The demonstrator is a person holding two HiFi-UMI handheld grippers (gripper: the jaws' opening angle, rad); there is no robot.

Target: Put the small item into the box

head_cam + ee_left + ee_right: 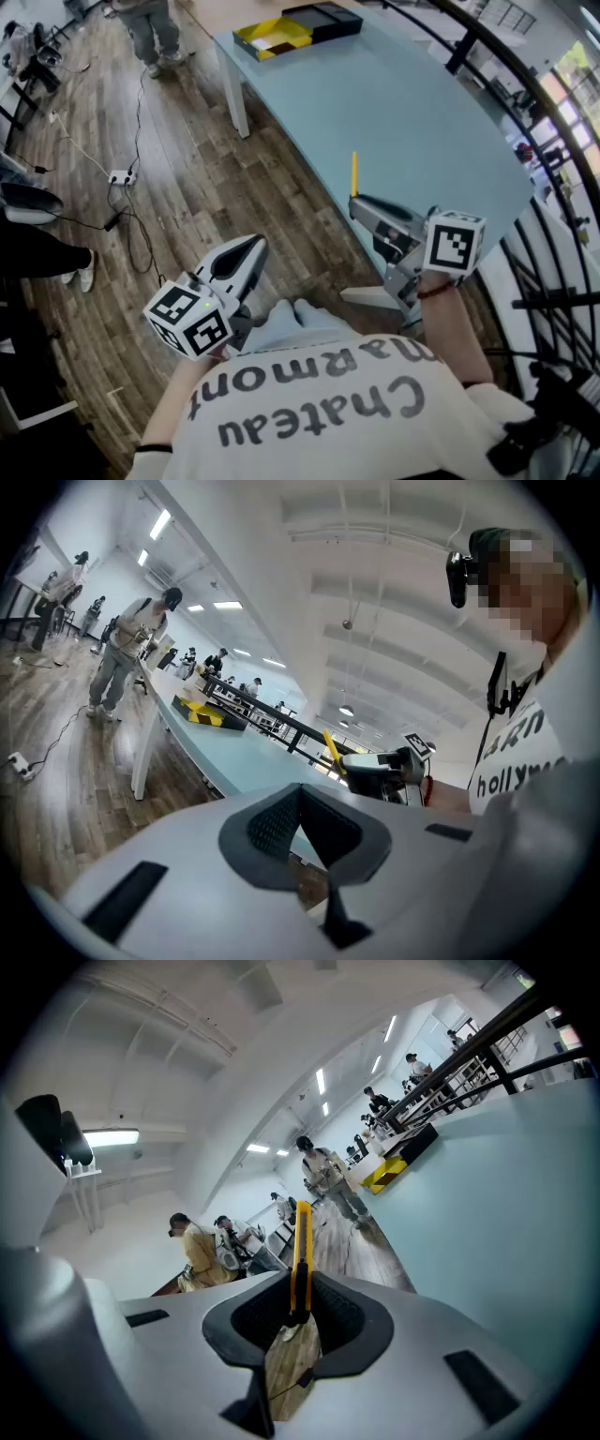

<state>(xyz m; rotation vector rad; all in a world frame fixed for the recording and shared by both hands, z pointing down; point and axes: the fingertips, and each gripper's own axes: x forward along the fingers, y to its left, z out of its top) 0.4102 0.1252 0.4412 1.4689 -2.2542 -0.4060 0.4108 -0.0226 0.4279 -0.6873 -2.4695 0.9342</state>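
Note:
A thin yellow utility knife [353, 174] stands upright, and my right gripper [355, 200] is shut on its lower end, above the near end of the light blue table [403, 112]. In the right gripper view the knife [302, 1246] sticks up from between the pads of that gripper [299, 1309]. The yellow and black box [281, 33] lies open at the table's far end, well away from both grippers. My left gripper [251, 249] hangs over the wood floor left of the table. It [300, 794] is shut with nothing in it. The left gripper view also takes in the knife [333, 747] and the box [211, 714].
A person [155, 28] stands on the floor by the table's far corner. A power strip [122, 176] and cables lie on the wood floor at left. A black railing [525, 84] runs along the table's right side. More people work in the background.

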